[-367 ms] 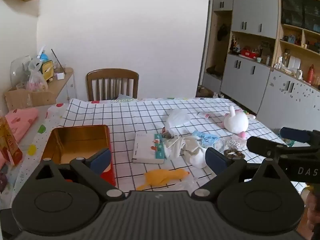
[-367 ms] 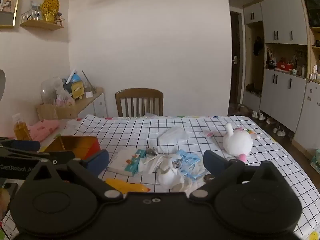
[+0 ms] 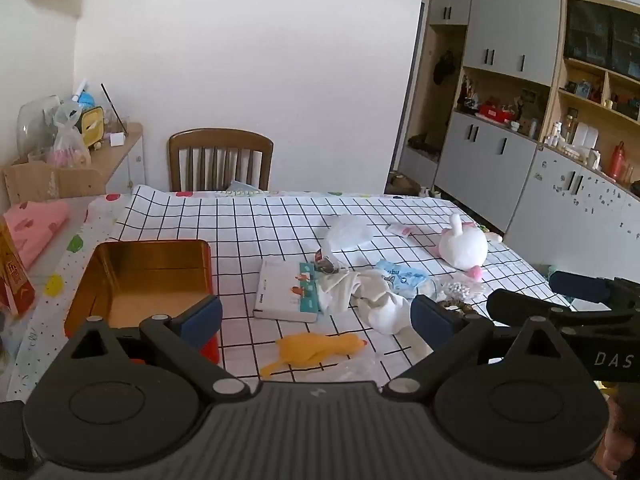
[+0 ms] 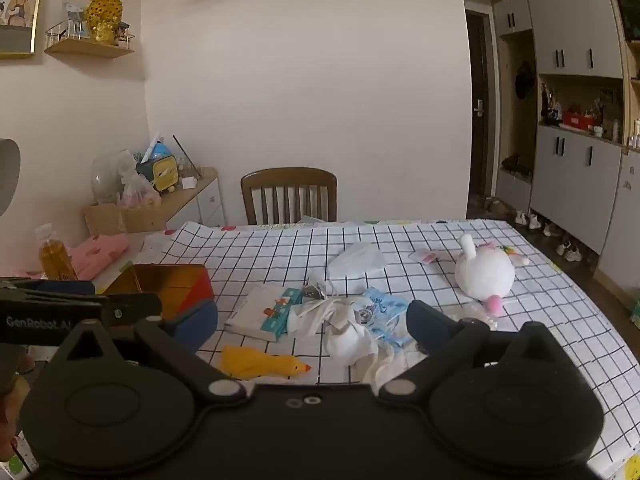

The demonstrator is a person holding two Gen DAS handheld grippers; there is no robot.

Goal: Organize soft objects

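On the checked tablecloth lie a yellow rubber chicken [image 3: 316,350] [image 4: 260,362], crumpled white cloth [image 3: 372,296] [image 4: 344,330], a blue-white packet [image 3: 402,278] [image 4: 384,306], a white plush toy [image 3: 464,246] [image 4: 486,270] and a white plastic bag [image 3: 348,230] [image 4: 358,258]. An open red tin [image 3: 100,276] [image 4: 192,284] with a gold inside stands at the left. My left gripper [image 3: 316,316] is open and empty above the near edge, over the chicken. My right gripper [image 4: 312,326] is open and empty, just right of it.
A white box with teal print [image 3: 286,294] [image 4: 266,312] lies mid-table beside the cloth. A wooden chair [image 3: 220,158] stands at the far side. A cluttered side cabinet [image 3: 112,156] is at the left, grey cupboards [image 3: 480,156] at the right. Beads [image 3: 458,290] lie near the plush.
Both views have shifted only slightly; nothing on the table has moved and both grippers stay open.
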